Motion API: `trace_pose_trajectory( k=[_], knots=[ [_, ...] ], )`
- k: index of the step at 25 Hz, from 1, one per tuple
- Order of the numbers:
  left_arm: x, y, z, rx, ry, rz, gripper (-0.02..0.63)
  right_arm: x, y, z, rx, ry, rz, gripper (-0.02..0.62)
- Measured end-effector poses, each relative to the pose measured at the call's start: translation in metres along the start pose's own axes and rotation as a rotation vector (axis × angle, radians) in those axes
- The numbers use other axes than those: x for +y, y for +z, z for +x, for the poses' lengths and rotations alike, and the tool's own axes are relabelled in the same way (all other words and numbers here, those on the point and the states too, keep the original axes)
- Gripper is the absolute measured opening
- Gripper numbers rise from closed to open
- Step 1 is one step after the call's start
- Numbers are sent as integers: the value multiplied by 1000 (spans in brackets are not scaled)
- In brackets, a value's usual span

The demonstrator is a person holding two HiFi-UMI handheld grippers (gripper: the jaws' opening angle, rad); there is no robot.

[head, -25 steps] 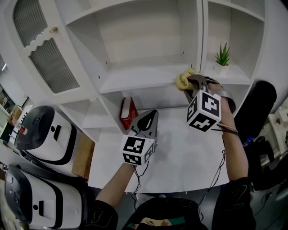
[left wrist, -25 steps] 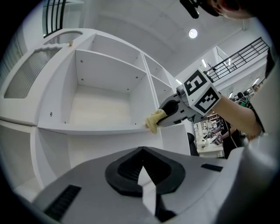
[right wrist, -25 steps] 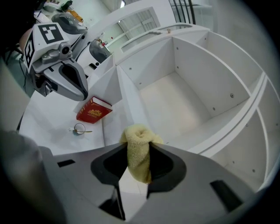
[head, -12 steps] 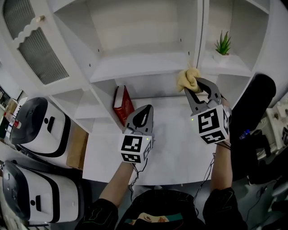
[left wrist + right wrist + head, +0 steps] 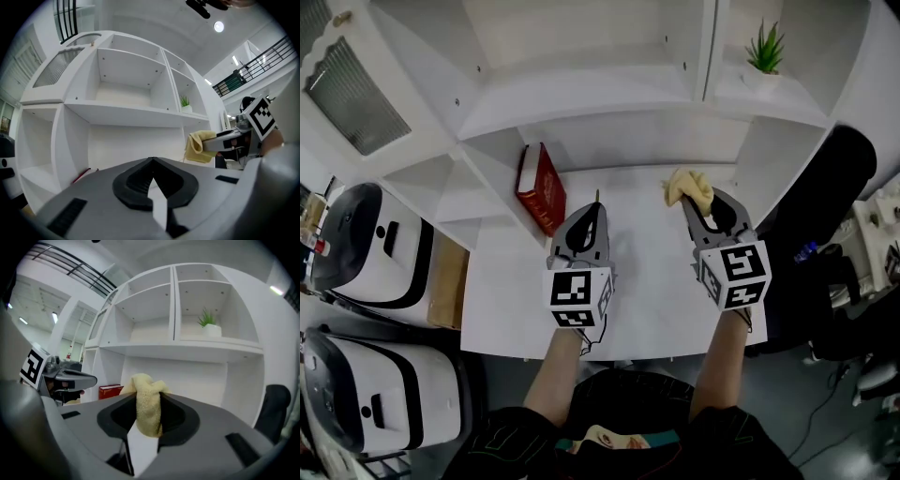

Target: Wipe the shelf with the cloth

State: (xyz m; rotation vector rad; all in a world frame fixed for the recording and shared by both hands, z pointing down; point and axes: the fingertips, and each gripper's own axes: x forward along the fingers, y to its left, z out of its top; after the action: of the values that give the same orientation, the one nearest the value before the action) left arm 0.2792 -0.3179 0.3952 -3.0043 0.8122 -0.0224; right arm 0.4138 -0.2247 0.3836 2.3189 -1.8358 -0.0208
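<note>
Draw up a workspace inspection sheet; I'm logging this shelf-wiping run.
Surface: desk white, bare where visible; shelf above it.
Job's things: yellow cloth held above the desk, off the shelf.
Clutter: red book leaning under the shelf; plant in the right compartment.
Grippers: left gripper shut, empty; right gripper shut on cloth.
Cables: thin cable at the left wrist.
Surroundings: white machines at left; black chair at right.

The pale yellow terry cloth (image 5: 687, 186) is plain. White wooden shelf (image 5: 581, 103) and white desk (image 5: 647, 281) match. Red hardcover book (image 5: 539, 187); green spiky plant (image 5: 764, 52), white pot. Grey left tongs (image 5: 594, 206) and right tongs (image 5: 698, 199) bear black-and-white squared cubes.
</note>
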Motion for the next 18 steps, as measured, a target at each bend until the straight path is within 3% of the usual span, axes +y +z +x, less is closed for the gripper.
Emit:
trace_pose_trajectory(
  k=[6,11,18],
  knots=[
    [-5,-29,-8,16,26,53,-2,6,-48,-9,4,-31,125,124],
    [-14,-51,-14,32,34,60,-2,29,-70,-8,1,-9,121,124],
    [4,-81,-31,77,105,68,-2,51,-88,3,39,29,125,124]
  ],
)
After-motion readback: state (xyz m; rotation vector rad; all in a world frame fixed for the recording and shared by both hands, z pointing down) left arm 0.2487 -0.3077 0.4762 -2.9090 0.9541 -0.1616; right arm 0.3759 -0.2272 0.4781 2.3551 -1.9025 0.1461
